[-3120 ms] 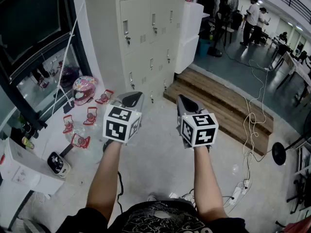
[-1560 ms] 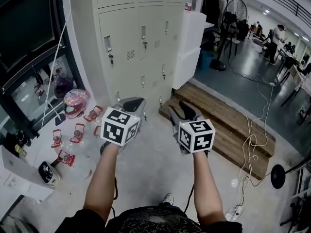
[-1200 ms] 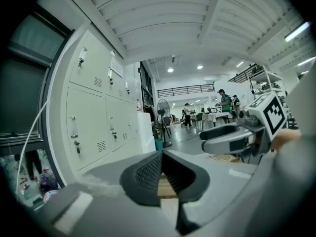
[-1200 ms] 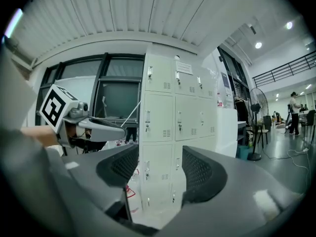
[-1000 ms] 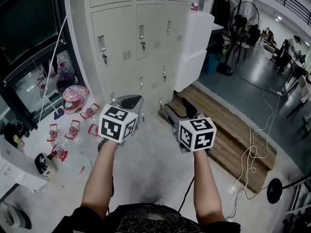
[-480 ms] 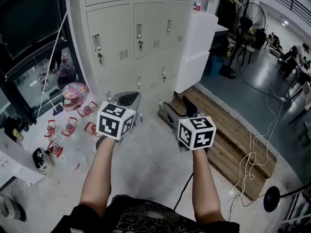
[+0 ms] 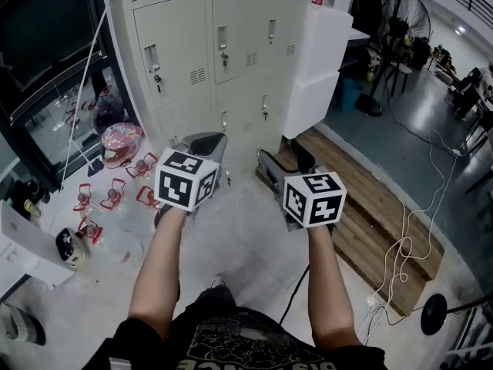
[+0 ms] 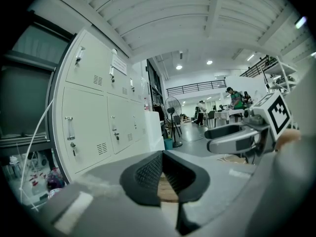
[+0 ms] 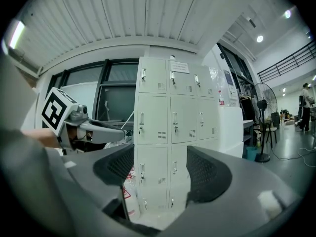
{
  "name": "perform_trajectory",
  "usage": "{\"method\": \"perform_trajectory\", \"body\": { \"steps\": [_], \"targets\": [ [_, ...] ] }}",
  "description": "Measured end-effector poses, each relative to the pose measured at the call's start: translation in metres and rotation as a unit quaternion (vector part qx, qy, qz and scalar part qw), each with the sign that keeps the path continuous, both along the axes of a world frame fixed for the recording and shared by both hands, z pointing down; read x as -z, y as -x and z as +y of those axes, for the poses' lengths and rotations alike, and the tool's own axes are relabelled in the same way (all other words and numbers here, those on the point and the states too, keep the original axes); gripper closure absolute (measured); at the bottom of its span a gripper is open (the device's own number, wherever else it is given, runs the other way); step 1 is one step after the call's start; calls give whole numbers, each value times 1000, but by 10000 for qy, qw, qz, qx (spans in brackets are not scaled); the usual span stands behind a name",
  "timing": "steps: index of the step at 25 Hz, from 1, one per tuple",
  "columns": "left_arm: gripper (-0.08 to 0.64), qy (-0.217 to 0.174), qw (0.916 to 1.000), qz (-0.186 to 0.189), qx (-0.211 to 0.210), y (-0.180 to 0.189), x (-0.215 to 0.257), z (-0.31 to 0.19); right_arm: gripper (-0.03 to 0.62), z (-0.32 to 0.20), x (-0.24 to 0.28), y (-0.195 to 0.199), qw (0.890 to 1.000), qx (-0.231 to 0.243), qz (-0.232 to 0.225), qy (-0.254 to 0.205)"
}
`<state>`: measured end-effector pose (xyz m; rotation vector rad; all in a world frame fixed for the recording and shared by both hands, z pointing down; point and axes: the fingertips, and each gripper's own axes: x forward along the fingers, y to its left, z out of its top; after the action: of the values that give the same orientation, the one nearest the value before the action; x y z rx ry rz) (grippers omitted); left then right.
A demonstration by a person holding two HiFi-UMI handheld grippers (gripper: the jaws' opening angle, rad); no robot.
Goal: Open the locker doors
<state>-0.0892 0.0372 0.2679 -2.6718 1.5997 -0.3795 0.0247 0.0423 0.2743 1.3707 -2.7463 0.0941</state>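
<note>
The left gripper (image 7: pixel 206 140) is being held out with its jaws together, while the right gripper (image 7: pixel 282 156) is being carried with jaws that have just been opening, now wide apart and empty. The lockers (image 7: pixel 231 60) are being faced, doors closed, well ahead of both.

I am holding the left gripper (image 7: pixel 205 141) and the right gripper (image 7: pixel 283 160) side by side at mid-frame. The right one's jaws have just been opening, with nothing between them. The lockers (image 7: pixel 223 52) are standing closed at top centre, well apart from both. A pink helmet (image 7: pixel 122 141) is lying at the left.
</note>
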Motion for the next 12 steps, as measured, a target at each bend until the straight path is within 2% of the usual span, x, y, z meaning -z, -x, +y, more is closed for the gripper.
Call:
{"method": "perform_trajectory", "body": {
  "steps": [7,12],
  "targets": [
    [557,-3,10000,19,56,10,-5,-29,273,-27,-2,8,10000,39,39,-31],
    [557,3,9999,57,113,21,-9,-70,273,-67,-5,18,9999,84,69,-23]
  ]
}}
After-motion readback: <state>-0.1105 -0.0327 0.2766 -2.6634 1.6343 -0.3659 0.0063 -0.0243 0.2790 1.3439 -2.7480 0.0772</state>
